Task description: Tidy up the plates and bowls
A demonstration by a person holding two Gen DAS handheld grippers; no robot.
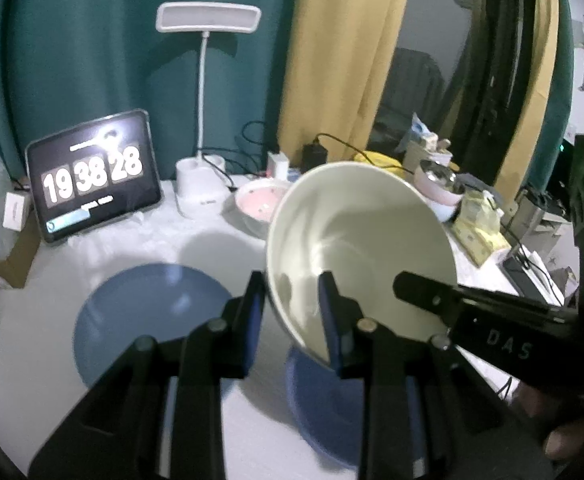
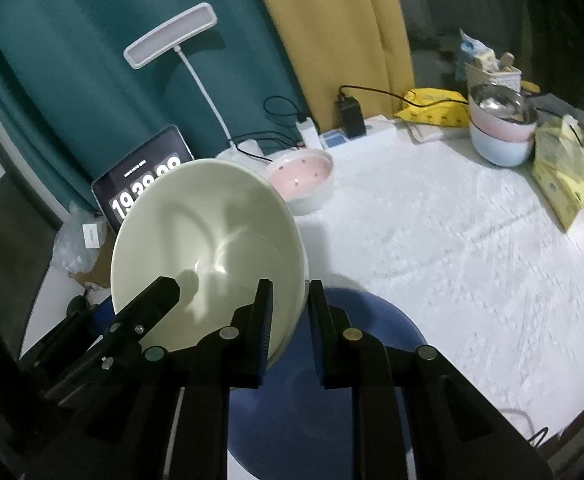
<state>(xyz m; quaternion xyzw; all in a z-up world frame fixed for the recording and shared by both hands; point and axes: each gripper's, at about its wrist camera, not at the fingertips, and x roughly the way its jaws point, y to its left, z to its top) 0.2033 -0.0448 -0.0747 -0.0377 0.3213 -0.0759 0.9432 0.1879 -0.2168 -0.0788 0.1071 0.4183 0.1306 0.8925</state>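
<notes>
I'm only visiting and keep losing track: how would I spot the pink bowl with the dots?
Start at the white desk lamp by the teal curtain. On the white table beside its base sits the pink bowl. It alone is pink inside with small dark dots; the cream bowl in the grippers is plain.

Left black two-finger gripper (image 1: pixel 292 316): fingers astride the rim of the tilted cream ceramic bowl (image 1: pixel 356 240), one finger inside, one outside; contact not resolvable. Right black two-finger gripper (image 2: pixel 290 332): fingers likewise astride the opposite rim, a narrow gap visible beside the outer finger. Both grippers point forward, side by side.
</notes>
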